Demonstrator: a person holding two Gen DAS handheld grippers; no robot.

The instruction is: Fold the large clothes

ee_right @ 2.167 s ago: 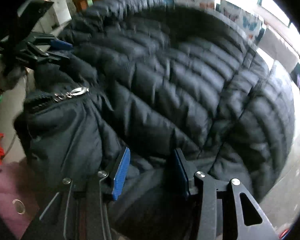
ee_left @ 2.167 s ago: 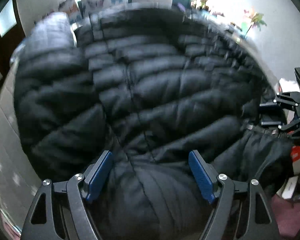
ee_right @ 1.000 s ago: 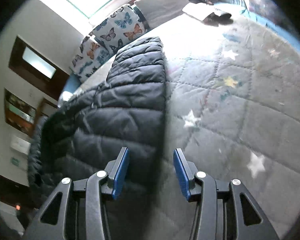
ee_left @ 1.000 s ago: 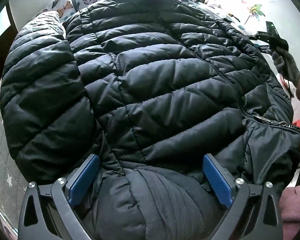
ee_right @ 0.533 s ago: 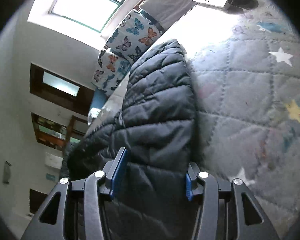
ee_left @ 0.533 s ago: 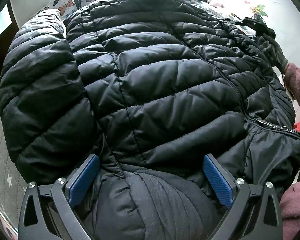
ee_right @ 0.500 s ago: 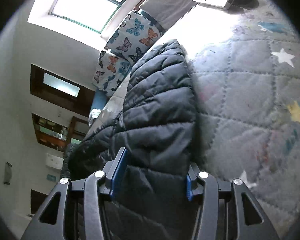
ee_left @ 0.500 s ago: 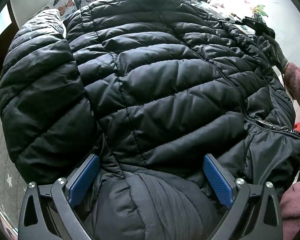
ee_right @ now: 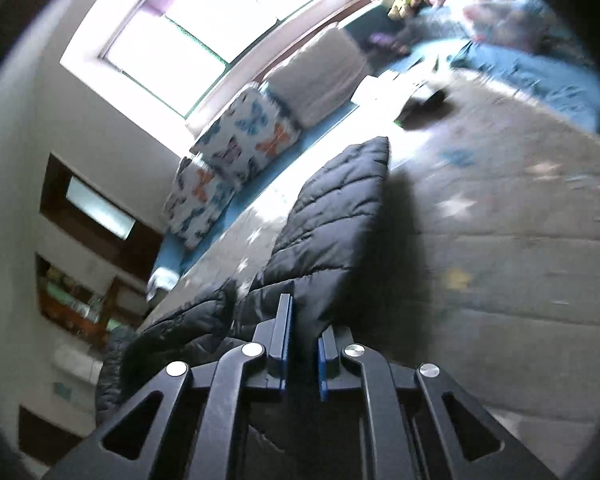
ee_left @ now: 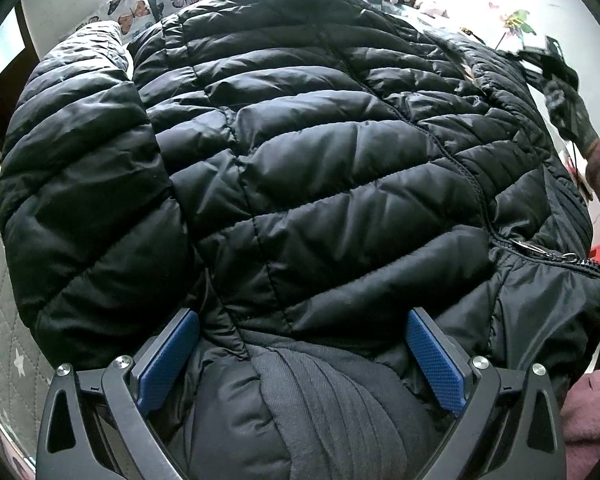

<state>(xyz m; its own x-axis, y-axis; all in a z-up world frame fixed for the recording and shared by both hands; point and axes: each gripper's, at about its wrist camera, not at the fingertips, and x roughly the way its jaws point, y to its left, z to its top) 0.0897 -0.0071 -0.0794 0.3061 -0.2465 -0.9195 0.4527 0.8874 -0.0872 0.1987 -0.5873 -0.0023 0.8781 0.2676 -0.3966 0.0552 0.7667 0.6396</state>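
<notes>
Lying spread across the quilted bed, filling nearly the whole left wrist view: a black puffer jacket, zip side up, collar end toward the camera. One sleeve stretched out flat over the star-patterned quilt toward the butterfly pillows, seen from the right wrist.

Step in hand, by the look of it: taking that sleeve by its near part to carry it across the body. To do it well: lift only enough to clear the quilt, swing in one smooth arc over the zip line, lay the sleeve straight down the chest rather than bunched, and press out trapped air, since puffy down springs back. Keep the collar end pinned so the body does not drag along.

Left hand-held gripper wide open, blue pads well apart, straddling the grey collar lining and pressing on nothing; jacket directly ahead and beneath.

Right hand-held gripper just closed, pads nearly together, sleeve fabric pinched between them; sleeve running away from the fingertips toward the pillows. In the left wrist view, the same tool small at the far right edge, held in a gloved hand, beside the jacket's far shoulder.
</notes>
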